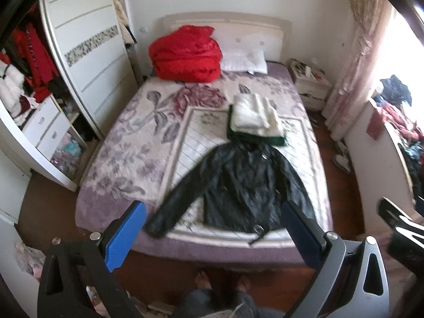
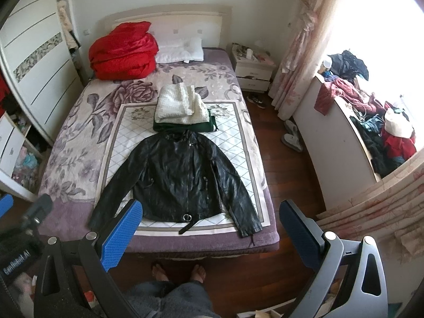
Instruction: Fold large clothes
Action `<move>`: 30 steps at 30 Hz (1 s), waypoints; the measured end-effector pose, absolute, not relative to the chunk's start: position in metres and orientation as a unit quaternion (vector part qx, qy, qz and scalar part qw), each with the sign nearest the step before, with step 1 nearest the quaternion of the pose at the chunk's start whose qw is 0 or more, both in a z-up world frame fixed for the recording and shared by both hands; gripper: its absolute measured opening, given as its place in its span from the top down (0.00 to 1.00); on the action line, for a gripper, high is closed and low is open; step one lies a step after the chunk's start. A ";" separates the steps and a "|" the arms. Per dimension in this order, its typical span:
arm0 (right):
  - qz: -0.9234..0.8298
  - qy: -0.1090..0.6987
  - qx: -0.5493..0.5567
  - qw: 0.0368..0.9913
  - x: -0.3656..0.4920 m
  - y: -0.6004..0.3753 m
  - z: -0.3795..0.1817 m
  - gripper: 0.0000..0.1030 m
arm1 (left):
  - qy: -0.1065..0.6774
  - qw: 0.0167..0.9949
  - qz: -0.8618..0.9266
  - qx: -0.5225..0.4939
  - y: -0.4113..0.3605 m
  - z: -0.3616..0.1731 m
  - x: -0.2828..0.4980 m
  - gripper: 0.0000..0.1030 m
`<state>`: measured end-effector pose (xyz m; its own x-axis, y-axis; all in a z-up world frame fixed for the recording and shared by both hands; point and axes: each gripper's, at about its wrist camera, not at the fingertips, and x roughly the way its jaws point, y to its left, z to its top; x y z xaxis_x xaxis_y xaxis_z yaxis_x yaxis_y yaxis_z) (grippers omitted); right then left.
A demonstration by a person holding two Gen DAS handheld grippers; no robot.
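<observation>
A black leather jacket (image 2: 182,177) lies flat, front up, sleeves spread, on the near half of the bed (image 2: 79,137); it also shows in the left wrist view (image 1: 243,188). My left gripper (image 1: 212,209) is open and empty, held above the bed's foot edge, short of the jacket's hem. My right gripper (image 2: 210,209) is open and empty too, above the foot edge near the hem and belt buckle (image 2: 187,217). Neither touches the jacket.
Behind the jacket a folded white fleece garment (image 2: 182,104) sits on a folded dark green one (image 2: 204,126). A red quilt (image 2: 124,51) and a white pillow (image 2: 180,51) lie at the headboard. A wardrobe (image 1: 87,53) stands left, a nightstand (image 2: 253,71) and a clothes-piled ledge (image 2: 371,122) right.
</observation>
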<state>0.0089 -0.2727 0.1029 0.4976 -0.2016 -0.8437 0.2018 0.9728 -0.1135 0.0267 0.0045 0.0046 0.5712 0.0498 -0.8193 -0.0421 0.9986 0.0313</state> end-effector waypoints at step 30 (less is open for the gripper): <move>-0.292 0.693 0.241 0.613 0.093 -0.631 -0.523 0.26 | 0.624 0.759 0.084 0.163 -0.120 -0.450 0.242 0.00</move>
